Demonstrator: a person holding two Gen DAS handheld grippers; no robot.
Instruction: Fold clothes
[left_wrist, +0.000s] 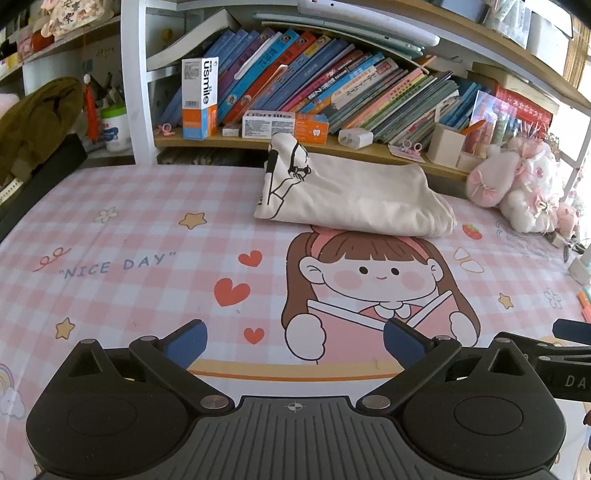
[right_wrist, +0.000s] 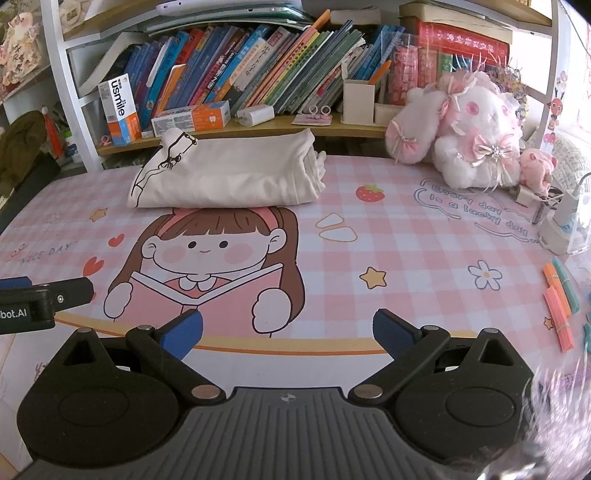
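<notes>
Both the left gripper (left_wrist: 293, 345) and right gripper (right_wrist: 288, 334) hover wide apart and empty over the pink mat (left_wrist: 147, 236), the folded cream shirt (left_wrist: 354, 195) lying beyond

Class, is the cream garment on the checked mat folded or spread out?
Folded: the cream garment lies as a compact bundle with stacked layered edges at one end.

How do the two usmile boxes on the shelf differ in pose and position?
The tall usmile box stands upright on end, leaning against the books; the flat usmile box lies on its long side to its right, just behind the folded cream garment. Both are white with orange ends and sit on the same shelf.
</notes>
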